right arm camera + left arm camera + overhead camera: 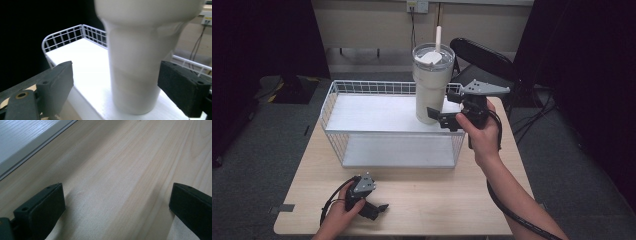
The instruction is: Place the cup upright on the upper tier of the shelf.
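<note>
R gripper (443, 119) at the base of the tumbler (432, 85), jaws spread wide, one each side of the lower taper, neither touching yet (right gripper view: gap both sides). Tumbler (140, 65) is cream, lid + straw on, standing upright on the top shelf of the white wire rack (362, 87), at about 2 o'clock from table centre, near the rack's right end rail.

L gripper (374, 209) rests low on the wooden table (437, 200) at about 7 o'clock, jaws wide apart, nothing between them; the left gripper view has bare wood (112, 182) plus the rack's edge (22, 142).

Step looks like grasp or release of the tumbler; can't tell which. If grasping: centre jaws on the narrow lower section, square to the cup axis, close evenly so it doesn't get nudged sideways. Tall, top-heavy w/ lid: low grip may tip, so lift straight up, slowly. Mind the side rail at the right when moving out. If releasing: back out straight along the jaw line, no brush on the cup.
</note>
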Motion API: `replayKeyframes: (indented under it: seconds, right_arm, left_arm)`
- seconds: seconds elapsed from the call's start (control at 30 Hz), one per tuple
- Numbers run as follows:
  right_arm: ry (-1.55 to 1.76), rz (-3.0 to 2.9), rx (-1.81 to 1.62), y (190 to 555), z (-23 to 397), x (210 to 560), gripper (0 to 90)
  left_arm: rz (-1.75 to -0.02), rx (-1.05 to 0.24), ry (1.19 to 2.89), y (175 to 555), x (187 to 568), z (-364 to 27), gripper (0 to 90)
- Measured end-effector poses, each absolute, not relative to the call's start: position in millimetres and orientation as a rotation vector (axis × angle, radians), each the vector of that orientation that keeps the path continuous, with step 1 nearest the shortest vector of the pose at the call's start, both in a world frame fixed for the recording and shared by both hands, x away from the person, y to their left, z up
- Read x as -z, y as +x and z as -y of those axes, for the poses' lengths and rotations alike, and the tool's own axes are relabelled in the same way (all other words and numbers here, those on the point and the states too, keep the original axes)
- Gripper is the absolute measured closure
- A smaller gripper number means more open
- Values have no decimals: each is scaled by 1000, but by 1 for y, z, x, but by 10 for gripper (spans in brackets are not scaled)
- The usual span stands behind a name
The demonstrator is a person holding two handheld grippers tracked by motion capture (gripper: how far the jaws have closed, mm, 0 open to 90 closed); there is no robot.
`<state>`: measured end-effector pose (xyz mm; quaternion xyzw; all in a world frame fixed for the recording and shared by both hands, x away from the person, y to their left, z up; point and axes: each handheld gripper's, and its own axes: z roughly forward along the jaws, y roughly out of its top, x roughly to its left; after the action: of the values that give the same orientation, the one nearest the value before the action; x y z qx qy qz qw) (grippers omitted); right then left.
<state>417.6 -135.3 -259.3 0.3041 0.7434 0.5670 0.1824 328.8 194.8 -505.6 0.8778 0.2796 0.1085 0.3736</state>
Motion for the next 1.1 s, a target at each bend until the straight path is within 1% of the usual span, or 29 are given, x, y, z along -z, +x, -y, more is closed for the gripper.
replayKeyframes:
  seconds: [0.63,1.1]
  right_arm:
    - [734,-2212,-1718,374,139,289,128]
    - [672,-2283,-1698,355,144,327,128]
  left_arm:
    - [-716,-278,2248,329,506,-195,0]
    - [-714,-280,2257,329,506,-195,0]
